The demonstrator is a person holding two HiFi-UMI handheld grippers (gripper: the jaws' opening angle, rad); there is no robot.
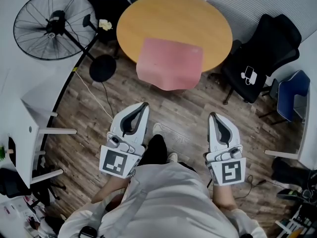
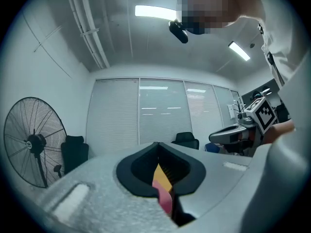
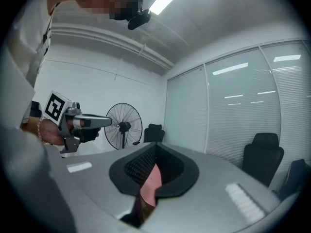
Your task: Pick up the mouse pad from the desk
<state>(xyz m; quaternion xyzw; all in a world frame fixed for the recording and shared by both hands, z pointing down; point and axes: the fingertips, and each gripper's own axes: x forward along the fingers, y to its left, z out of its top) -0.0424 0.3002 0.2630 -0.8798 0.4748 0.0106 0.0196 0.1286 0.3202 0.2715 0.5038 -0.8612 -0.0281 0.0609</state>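
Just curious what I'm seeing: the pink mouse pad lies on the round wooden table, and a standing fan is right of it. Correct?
Not quite. The head view shows the standing fan left of the round wooden table, not right. The pink mouse pad does lie on that table.

Round wooden table (image 1: 173,19) bears a pink mouse pad (image 1: 171,63) (overhanging its near edge).
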